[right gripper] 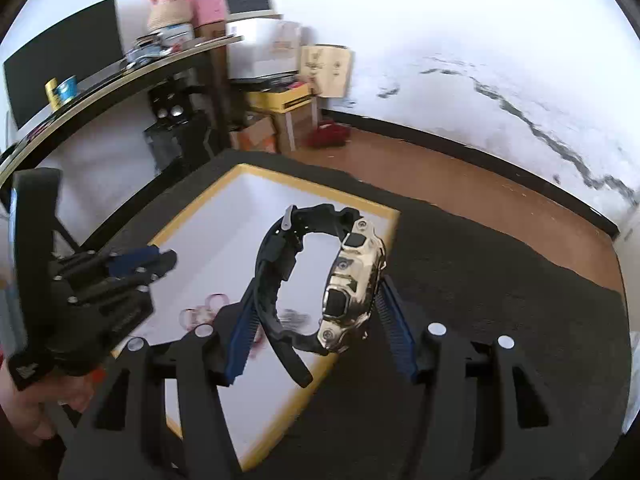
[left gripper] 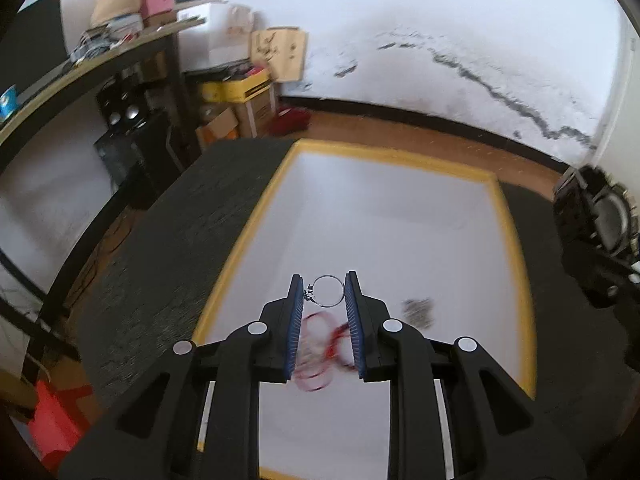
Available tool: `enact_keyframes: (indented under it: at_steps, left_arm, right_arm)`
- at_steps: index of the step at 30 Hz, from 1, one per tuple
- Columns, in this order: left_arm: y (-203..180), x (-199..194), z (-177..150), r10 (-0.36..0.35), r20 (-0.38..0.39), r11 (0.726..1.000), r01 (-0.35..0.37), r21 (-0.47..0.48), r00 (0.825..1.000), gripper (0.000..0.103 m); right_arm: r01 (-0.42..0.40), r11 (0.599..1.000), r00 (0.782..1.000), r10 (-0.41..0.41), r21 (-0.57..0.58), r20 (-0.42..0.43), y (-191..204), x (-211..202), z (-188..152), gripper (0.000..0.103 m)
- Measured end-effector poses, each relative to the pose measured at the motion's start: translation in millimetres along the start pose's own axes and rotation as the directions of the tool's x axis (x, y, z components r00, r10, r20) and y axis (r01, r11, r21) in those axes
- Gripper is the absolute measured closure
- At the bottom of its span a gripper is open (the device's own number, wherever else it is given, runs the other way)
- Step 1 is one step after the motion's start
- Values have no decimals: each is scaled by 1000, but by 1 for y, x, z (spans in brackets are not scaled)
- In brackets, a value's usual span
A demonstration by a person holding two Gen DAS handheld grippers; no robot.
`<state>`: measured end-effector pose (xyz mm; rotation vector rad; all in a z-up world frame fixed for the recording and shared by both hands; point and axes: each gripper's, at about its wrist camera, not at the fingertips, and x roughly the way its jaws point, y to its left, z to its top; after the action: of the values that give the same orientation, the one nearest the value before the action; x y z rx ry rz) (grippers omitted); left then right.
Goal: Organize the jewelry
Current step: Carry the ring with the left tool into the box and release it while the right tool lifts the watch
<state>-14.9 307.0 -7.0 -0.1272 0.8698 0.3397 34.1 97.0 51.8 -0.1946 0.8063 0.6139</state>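
Note:
My left gripper (left gripper: 325, 294) is shut on a thin silver ring (left gripper: 328, 290), held between its blue pads above the white tray (left gripper: 392, 216) with a yellow rim. A red bracelet (left gripper: 320, 344) lies blurred on the tray below the ring, with a small dark piece (left gripper: 418, 310) to its right. My right gripper (right gripper: 316, 316) is shut on a black wristwatch with a gold case (right gripper: 352, 280), held above the tray's right edge (right gripper: 320, 368). The left gripper also shows in the right wrist view (right gripper: 160, 258), over the tray's left side. The watch shows at the right edge of the left wrist view (left gripper: 600, 220).
The tray sits on a dark mat (left gripper: 160, 240) over a table. A shelf (left gripper: 80, 68) with boxes and clutter stands at the back left. Cardboard boxes (left gripper: 240, 108) sit on the wooden floor (right gripper: 460, 176) by the white wall. A red stool (left gripper: 56, 420) is at lower left.

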Motion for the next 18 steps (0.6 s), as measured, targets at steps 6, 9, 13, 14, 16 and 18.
enact_keyframes:
  at_steps: [6,9,13,14,16,18]
  left_arm:
    - [26,23,-11,30,-55,1000,-30,-2,998,82]
    - [25,28,-13,26,-66,1000,-26,6,997,82]
    - [17,34,-10,26,-68,999,-24,26,997,81]
    - [16,36,-10,23,-70,999,-21,25,997,82]
    - [14,38,-10,21,-66,999,-19,28,998,81]
    - [9,38,-10,39,-59,998,-36,48,998,81]
  right_arm:
    - [-30,999,999,29,-26,-26,34,22,4,46]
    - [-33,999,999,32,-21,-24,35,22,3,46]
    - [-40,999,999,40,-11,-22,35,26,4,46]
    - [-39,999,999,39,-12,-21,34,26,3,46]
    - [-40,999,999,39,-8,-22,33,26,0,46]
    - [-39,999,999,39,-1,-27,29,29,-1,46]
